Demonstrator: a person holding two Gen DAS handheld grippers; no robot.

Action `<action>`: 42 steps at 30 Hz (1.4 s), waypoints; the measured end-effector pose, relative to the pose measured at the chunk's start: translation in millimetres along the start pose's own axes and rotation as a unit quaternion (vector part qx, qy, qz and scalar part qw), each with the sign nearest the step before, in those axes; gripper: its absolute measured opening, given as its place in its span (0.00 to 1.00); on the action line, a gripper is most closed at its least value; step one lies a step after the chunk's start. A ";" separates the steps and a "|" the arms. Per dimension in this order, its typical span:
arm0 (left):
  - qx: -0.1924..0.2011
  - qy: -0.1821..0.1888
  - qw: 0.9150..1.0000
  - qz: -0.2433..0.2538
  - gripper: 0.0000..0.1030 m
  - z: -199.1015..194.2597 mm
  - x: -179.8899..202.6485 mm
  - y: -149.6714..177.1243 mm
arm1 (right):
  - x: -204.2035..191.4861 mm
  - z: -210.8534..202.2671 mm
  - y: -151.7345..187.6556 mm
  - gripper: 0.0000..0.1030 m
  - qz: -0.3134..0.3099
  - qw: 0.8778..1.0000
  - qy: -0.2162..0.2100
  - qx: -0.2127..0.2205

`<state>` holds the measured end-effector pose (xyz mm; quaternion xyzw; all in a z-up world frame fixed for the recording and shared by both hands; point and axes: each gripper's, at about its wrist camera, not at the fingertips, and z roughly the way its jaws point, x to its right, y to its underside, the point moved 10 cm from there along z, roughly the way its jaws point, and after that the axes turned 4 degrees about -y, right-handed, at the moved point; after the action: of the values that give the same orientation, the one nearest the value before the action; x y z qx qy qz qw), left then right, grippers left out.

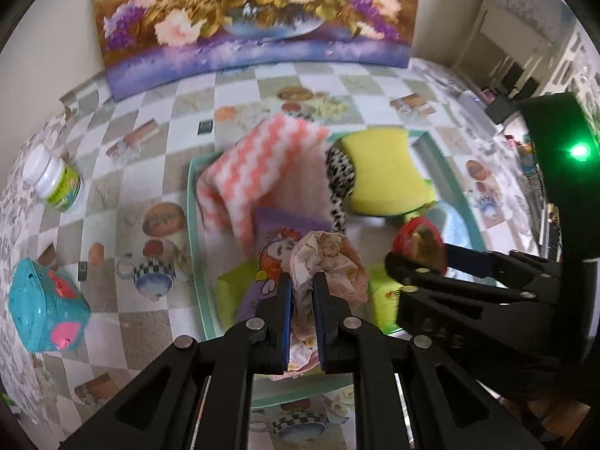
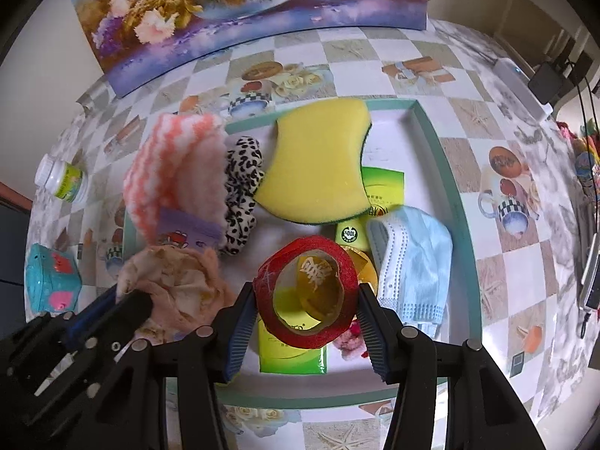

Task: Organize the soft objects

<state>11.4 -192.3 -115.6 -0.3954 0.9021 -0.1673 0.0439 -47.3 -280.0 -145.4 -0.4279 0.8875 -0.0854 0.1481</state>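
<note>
A teal-rimmed tray point(image 2: 435, 142) holds soft things: a yellow sponge point(image 2: 318, 165), a pink-and-white cloth point(image 2: 176, 165), a leopard scrunchie point(image 2: 240, 187), a blue face mask point(image 2: 412, 262) and green packets point(image 2: 292, 356). My left gripper point(image 1: 303, 292) is shut on a crumpled beige-pink cloth point(image 1: 326, 262) above the tray's near left part; that cloth also shows in the right wrist view point(image 2: 180, 281). My right gripper point(image 2: 303, 311) is shut on a red ribbon roll point(image 2: 307, 292), held over the tray's middle.
A white jar with a green label point(image 2: 63, 180) and a teal toy box point(image 2: 48, 281) sit on the checkered tablecloth left of the tray. A flower painting point(image 2: 243, 7) leans on the wall behind. Cables and a white device point(image 2: 521, 82) lie at far right.
</note>
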 end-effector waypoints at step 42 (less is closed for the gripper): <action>0.017 -0.139 0.984 -0.108 0.88 -19.9 -122.5 58.8 | -29.6 -24.6 45.3 1.00 -0.043 0.997 0.037 0.052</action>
<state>49.9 -60.7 -123.3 -0.5095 0.8360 -0.1299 0.1573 -71.4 -228.2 -129.2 -0.4540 0.8675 -0.1538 0.1331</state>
